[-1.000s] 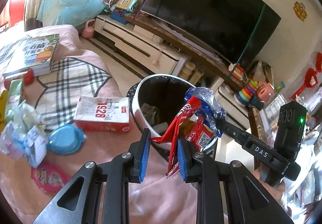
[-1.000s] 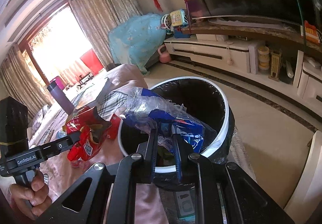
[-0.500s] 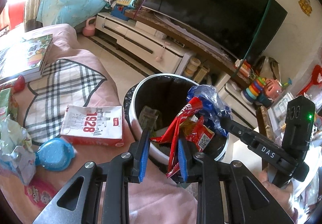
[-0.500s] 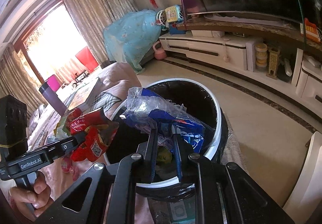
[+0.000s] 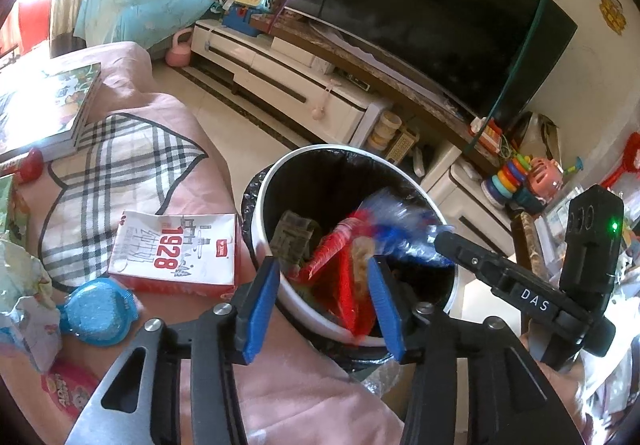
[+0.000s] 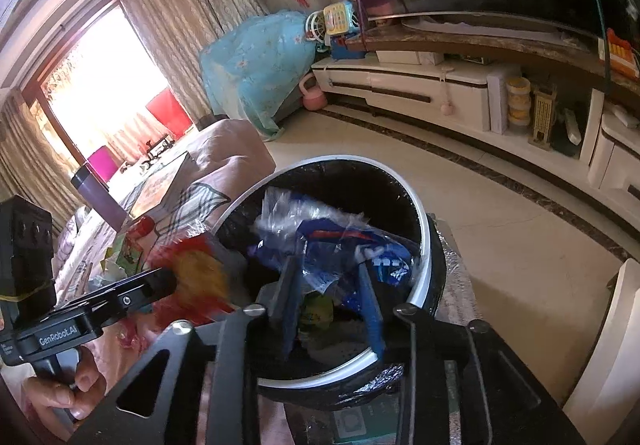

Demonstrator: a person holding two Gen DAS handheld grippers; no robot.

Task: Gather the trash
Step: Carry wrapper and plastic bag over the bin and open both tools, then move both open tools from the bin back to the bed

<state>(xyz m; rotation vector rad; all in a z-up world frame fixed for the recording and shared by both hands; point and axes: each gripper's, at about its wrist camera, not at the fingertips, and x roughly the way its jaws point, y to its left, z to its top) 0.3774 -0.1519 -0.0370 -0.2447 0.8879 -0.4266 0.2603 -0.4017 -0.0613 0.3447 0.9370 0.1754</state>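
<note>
A white-rimmed trash bin (image 5: pixel 404 173) lined with a black bag stands beside the pink-covered table. My left gripper (image 5: pixel 323 261) hangs over its near rim with its jaws opening. A red snack wrapper (image 5: pixel 344 277), blurred, hangs loose between the blue pads (image 5: pixel 260 301) over the bin's mouth. My right gripper (image 6: pixel 328 263) is over the bin (image 6: pixel 424 241) too, jaws opening. A blue and clear plastic wrapper (image 6: pixel 332 237) lies between and above its fingertips, with no pad pressing on it. Each view shows the other gripper from the side: the right gripper (image 5: pixel 440 239), the left gripper (image 6: pixel 168 281).
On the pink cloth (image 5: pixel 280 385) lie a red-and-white "1928" carton (image 5: pixel 176 257), a blue round lid (image 5: pixel 100 311), crumpled wrappers (image 5: pixel 20 285) and books (image 5: pixel 44 105). A white TV stand (image 5: pixel 300 85) and a large TV (image 5: pixel 440 17) stand behind the bin. A hand (image 6: pixel 60 389) grips the left handle.
Both grippers' jaws have spread apart. The red wrapper and the blue wrapper have come loose and are dropping, blurred, toward the bin. Both hands have shifted slightly further over it.
</note>
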